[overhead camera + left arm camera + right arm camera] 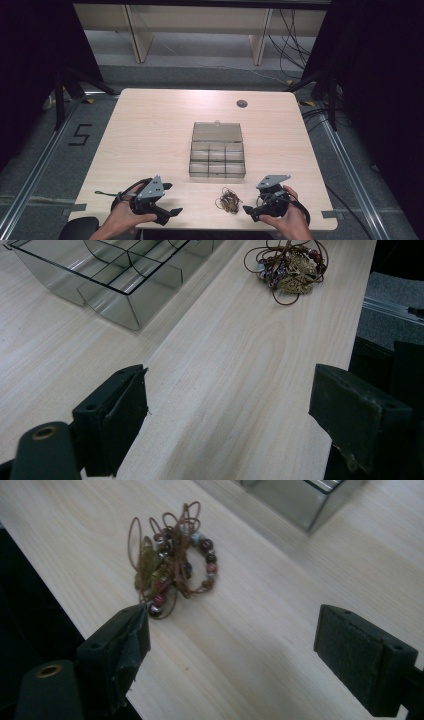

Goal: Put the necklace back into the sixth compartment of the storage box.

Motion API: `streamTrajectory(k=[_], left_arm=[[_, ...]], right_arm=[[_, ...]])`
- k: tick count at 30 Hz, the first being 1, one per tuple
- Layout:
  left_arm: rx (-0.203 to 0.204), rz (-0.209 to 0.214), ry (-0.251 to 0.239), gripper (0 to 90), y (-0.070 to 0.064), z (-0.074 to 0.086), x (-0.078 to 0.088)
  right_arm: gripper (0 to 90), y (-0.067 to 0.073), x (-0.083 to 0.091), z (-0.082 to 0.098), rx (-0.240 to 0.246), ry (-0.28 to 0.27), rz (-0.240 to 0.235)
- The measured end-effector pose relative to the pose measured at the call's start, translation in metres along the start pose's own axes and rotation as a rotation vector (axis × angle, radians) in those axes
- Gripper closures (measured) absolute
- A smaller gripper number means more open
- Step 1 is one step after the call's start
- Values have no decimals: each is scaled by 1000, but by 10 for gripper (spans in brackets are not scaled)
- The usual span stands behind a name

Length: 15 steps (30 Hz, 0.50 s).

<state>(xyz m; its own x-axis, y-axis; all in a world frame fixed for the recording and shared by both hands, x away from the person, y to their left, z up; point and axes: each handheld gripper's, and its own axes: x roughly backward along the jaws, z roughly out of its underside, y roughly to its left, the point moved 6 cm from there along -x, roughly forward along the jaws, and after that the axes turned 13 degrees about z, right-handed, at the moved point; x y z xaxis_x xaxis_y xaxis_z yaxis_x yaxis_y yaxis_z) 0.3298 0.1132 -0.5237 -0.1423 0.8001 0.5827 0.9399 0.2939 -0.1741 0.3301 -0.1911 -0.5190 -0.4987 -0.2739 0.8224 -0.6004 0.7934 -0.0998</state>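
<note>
High view: one pale wooden table, one clear compartment box, one tangle of beaded cord, two hand-held grippers.
Left gripper: held in the person's left hand near the table's front edge, left of the cord and well apart from it; in the left gripper view its jaws stood wide with bare table between them.
Right gripper: held in the person's right hand at the front edge, just right of the cord; in the right gripper view its jaws stood wide, nothing between the pads, one jaw tip close to the cord's near loop.
Beaded cord, place: on the table between the two grippers, in front of the box and apart from it.
Beaded cord, count: one piece; brown cord loops, red, dark and pale beads, one greenish-gold leaf-like pendant; bead number too tangled to count.
Beaded cord, axis: a bunched heap, roughly round in the high view; no clear long axis or pointing end.
Box, count: lid open and lying back away from the person; nine compartments in three rows of three.
Writing: a dark mark shaped like a 5 on the floor left of the table; none readable on box or grippers.
Table hole: one round dark grommet near the far edge.
</note>
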Motion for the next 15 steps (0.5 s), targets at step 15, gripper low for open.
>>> streamTrajectory(k=[15], left_arm=[[18,-7,-8,151,-1,0,-1]], right_arm=[[158,28,-18,-22,79,47,-61]])
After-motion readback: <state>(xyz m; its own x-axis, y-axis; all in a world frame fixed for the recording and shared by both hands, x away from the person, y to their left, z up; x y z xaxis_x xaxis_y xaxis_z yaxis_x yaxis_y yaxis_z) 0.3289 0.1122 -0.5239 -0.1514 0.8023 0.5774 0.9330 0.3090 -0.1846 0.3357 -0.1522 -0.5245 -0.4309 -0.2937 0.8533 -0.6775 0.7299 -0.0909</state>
